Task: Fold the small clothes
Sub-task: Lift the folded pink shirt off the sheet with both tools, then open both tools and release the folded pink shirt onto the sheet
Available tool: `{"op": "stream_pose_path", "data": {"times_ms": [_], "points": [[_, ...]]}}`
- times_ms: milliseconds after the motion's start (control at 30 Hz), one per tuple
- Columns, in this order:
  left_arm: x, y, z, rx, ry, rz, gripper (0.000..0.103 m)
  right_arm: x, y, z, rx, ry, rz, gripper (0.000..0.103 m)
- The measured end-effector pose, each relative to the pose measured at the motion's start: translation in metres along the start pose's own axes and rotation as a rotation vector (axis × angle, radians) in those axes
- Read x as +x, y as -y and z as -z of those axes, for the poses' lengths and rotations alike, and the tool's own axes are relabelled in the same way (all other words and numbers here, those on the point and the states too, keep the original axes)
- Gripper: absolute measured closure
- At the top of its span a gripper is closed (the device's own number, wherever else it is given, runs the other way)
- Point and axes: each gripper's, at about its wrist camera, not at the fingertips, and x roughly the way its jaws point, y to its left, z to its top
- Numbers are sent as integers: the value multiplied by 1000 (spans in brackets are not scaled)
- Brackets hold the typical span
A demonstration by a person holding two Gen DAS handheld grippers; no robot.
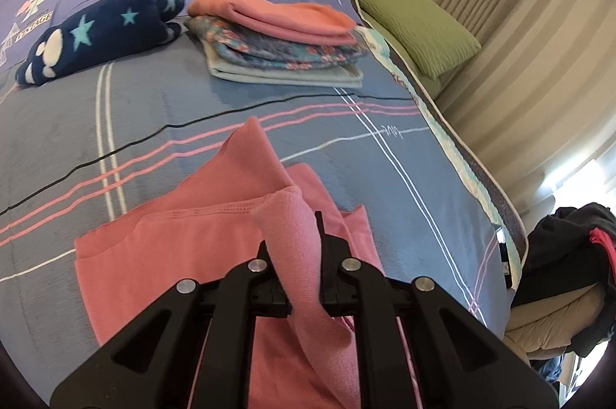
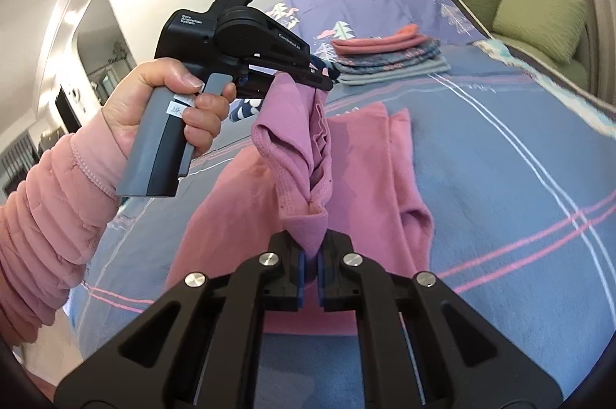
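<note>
While most of its body is spread on the bed [image 1: 215, 93], a pink garment [image 1: 184, 255] is lifted at one hemmed edge, which is pinched at two points. One bunch of the fabric is clamped between the closed fingers of the left gripper [image 1: 298, 239], and in the left wrist view a narrow twisted fold is seen running back over the gripper toward the camera. A second bunch is clamped in the right gripper [image 2: 312, 255], whose blue pads [image 2: 301, 274] are pressed against the cloth from both sides. In the right wrist view the raised edge is seen stretched between the two grippers, gathered into soft vertical pleats, with a stitched hem visible along its lower fold. The fabric is a plain knit, salmon pink where it lies flat and cooler pink where it is raised. The left gripper's grey handle is held by a hand [image 2: 169, 109] in a quilted pink sleeve [image 2: 50, 216]. Farther up the bed a stack of folded clothes [image 1: 281, 43] is seen, topped by a coral piece, with a navy star-patterned plush toy [image 1: 96, 32] just beside it. Green cushions [image 1: 419, 28] are lined up along the curtained side
</note>
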Motion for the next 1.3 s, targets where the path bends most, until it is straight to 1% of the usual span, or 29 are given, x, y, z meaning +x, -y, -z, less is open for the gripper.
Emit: {"op": "stream_pose_path", "data": {"times_ms": [133, 300, 433, 567, 633, 667, 733, 767, 800, 833, 867, 900, 967, 1067, 1167, 1300], "points": [[14, 16, 1, 39, -21, -2, 95, -4, 11, 6, 46, 4, 2, 99], [31, 33, -2, 65, -42, -7, 95, -7, 18, 9, 68, -5, 17, 99], [47, 43, -1, 105, -57, -66, 95, -3, 27, 12, 110, -49, 19, 98], [56, 44, 2, 110, -64, -63, 92, 0, 39, 17, 171, -89, 3, 98], [56, 44, 1, 110, -56, -50, 87, 1, 41, 18, 182, -100, 0, 97], [55, 45, 1, 111, -52, -46, 83, 1, 41, 18, 183, -103, -1, 97], [51, 45, -1, 106, -37, -45, 69, 2, 40, 18, 182, -111, 0, 97], [48, 45, -2, 99, -21, -50, 57, 2, 39, 18, 185, -115, 0, 97], [42, 44, -3, 91, 11, -51, 53, 1, 40, 19, 189, -117, -2, 97], [37, 43, -4, 89, 29, -44, 53, 1, 41, 20, 196, -120, -2, 97], [33, 43, -5, 89, 37, -37, 51, 1, 42, 21, 207, -124, -7, 97], [28, 41, -6, 85, 49, -36, 47, 1, 44, 21, 218, -128, -15, 97], [16, 36, -4, 79, 80, -51, 45, 0, 45, 22, 227, -131, -21, 96], [5, 31, 4, 99, 99, -74, 44, -1, 45, 23, 219, -130, -20, 96], [-13, 21, 26, 129, 107, -101, 44, -3, 44, 24, 216, -127, -22, 96], [-36, 8, 60, 140, 122, -126, 44, -4, 48, 19, 243, -112, -56, 98]]}}
